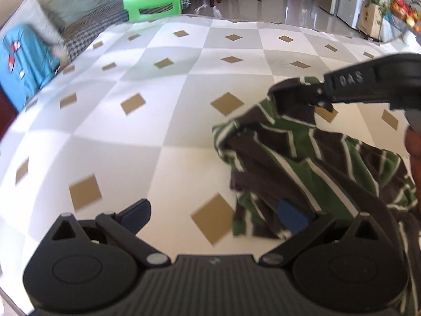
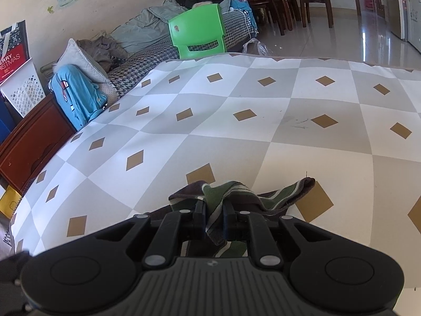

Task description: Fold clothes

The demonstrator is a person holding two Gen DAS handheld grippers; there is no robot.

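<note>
The right tool is clamped on the bunched striped shirt, soft and floppy, hanging at three o'clock over the checked surface, while the left tool stands apart, empty, best aimed at a hem.

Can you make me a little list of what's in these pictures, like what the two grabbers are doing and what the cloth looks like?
garment: striped shirt, green, brown and white, bunched up
surface: checked cloth with tan diamonds
right hand-held gripper: shut on a fold of the shirt
left hand-held gripper: open, nothing clamped, shirt lying against one finger
behind the table: green chair
folding: not yet done
</note>
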